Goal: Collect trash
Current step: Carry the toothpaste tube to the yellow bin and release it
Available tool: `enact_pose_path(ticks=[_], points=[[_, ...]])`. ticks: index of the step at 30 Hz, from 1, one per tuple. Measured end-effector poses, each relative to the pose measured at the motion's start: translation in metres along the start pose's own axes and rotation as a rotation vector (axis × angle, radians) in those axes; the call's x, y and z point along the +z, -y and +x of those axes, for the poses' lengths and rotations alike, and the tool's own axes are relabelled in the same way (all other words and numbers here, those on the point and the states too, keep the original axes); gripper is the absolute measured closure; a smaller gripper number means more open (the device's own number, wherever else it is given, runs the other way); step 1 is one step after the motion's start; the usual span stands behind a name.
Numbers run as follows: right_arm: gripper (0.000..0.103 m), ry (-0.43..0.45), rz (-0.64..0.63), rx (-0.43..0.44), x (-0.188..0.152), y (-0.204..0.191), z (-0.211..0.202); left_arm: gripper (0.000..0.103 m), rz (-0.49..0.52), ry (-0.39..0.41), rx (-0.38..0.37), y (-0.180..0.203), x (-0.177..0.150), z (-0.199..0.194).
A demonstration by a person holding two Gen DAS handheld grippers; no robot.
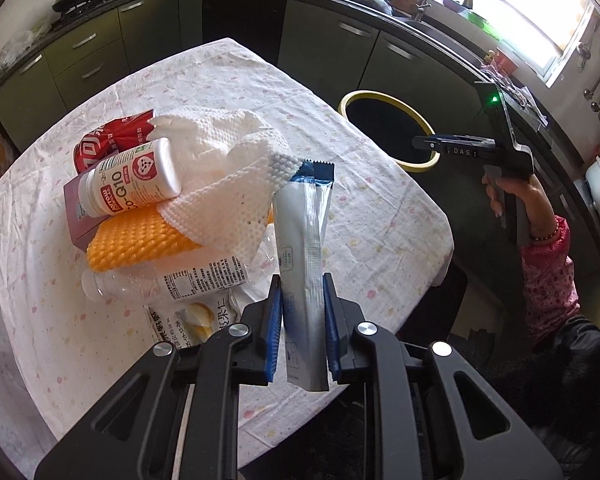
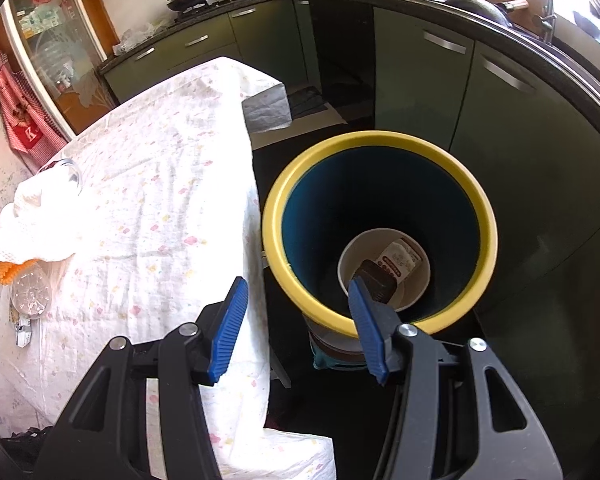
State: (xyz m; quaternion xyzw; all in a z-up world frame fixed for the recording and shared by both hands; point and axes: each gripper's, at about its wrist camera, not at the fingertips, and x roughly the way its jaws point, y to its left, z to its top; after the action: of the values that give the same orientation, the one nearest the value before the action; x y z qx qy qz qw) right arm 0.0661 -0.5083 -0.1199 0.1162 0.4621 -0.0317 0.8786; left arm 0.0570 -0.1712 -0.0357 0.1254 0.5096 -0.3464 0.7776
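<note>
Sachet (image 1: 305, 248), blue and silver, stands upright clamped in my left gripper (image 1: 303, 312) above the table's floral cloth (image 1: 340, 92). My right gripper (image 2: 296, 328) hangs empty, jaws apart, over the yellow-rimmed bin (image 2: 380, 138).

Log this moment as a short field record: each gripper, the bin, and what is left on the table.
left gripper: shut on a blue-and-white sachet, held above the table
right gripper: open, empty, over the bin
bin: yellow rim, dark inside, on the floor beside the table; holds a white cup with a small packet in it
left on table: white cloth, supplement bottle, orange sponge, clear plastic bottle, red wrapper, snack packet
</note>
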Motion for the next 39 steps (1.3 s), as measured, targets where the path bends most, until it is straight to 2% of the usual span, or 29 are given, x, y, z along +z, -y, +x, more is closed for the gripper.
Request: enact_pose_path(ticks=[3, 7, 10, 14, 17, 22, 26, 33, 39], points=[[0.053, 0.001, -0.035, 0.011, 0.001, -0.014, -0.002, 0.084, 0.015, -0.003, 0.002, 0.002, -0.008, -0.002], [0.039, 0.004, -0.112, 0.045, 0.001, -0.036, -0.007, 0.085, 0.023, 0.038, 0.000, 0.000, -0.011, -0.021], [0.039, 0.012, -0.156, 0.042, 0.001, -0.050, -0.012, 0.085, 0.004, 0.082, -0.047, -0.007, -0.006, -0.047], [0.039, 0.035, -0.204, 0.097, 0.001, -0.068, -0.021, 0.085, -0.017, 0.161, -0.079, -0.017, 0.012, -0.089], [0.039, 0.061, -0.255, 0.134, 0.001, -0.086, -0.032, 0.085, -0.041, 0.187, -0.120, -0.027, 0.028, -0.108], [0.039, 0.116, -0.377, 0.258, -0.001, -0.126, -0.052, 0.088, -0.032, 0.208, -0.106, -0.028, 0.042, -0.113], [0.039, 0.117, -0.450, 0.255, -0.004, -0.149, -0.056, 0.089, -0.016, 0.214, -0.088, -0.024, 0.043, -0.108], [0.039, 0.145, -0.355, 0.202, -0.003, -0.110, -0.076, 0.089, 0.061, 0.228, -0.080, -0.007, 0.058, -0.098], [0.038, 0.154, -0.276, 0.104, -0.016, -0.072, -0.092, 0.089, 0.142, 0.202, -0.103, 0.013, 0.101, -0.068]])
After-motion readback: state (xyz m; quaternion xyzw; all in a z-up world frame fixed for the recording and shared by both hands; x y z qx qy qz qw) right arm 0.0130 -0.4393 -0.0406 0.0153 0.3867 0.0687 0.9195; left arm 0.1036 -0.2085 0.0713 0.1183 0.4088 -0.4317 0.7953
